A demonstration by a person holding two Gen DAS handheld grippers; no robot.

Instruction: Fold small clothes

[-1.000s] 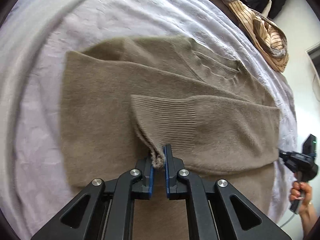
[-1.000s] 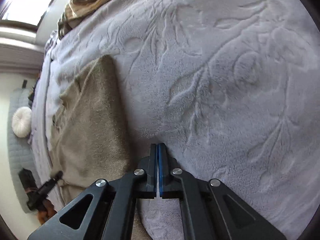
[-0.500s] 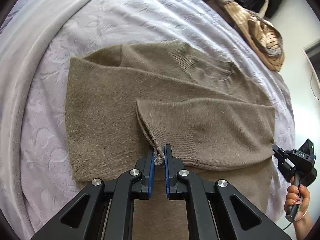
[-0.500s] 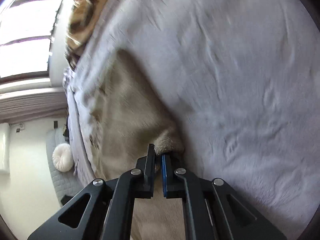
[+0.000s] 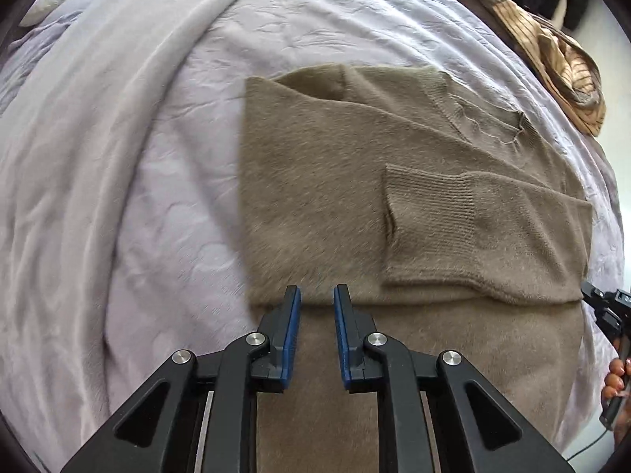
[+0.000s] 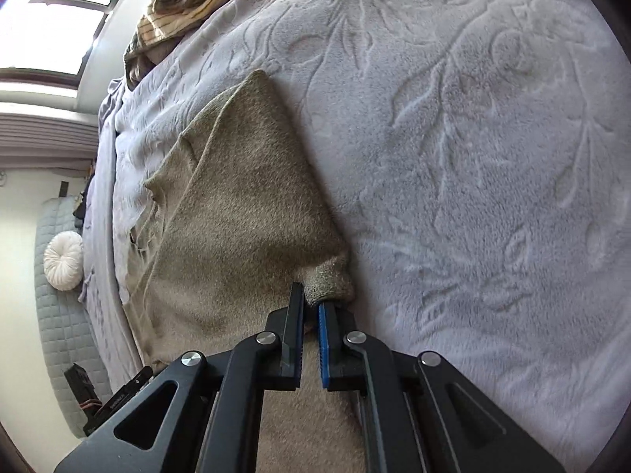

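A taupe knit sweater (image 5: 335, 181) lies flat on a lilac bedspread (image 5: 138, 157), both sleeves folded across its body; the ribbed cuff (image 5: 426, 213) rests on top. My left gripper (image 5: 316, 295) is open and empty just above the sweater, left of the cuff. In the right wrist view the sweater (image 6: 236, 216) lies to the left, and my right gripper (image 6: 311, 299) is shut on a bunched fold at its right edge (image 6: 331, 280). The right gripper also shows at the right edge of the left wrist view (image 5: 607, 311).
A striped tan garment (image 5: 560, 59) is heaped at the far right of the bed; it also shows in the right wrist view (image 6: 185, 4). A round white cushion (image 6: 63, 256) leans on a quilted headboard. The embossed bedspread (image 6: 473, 157) stretches to the right of the sweater.
My left gripper has opened, let go of the sleeve cuff, and shifted left; the cuff now lies flat. My right gripper moved onto the sweater's edge and closed on a fold.
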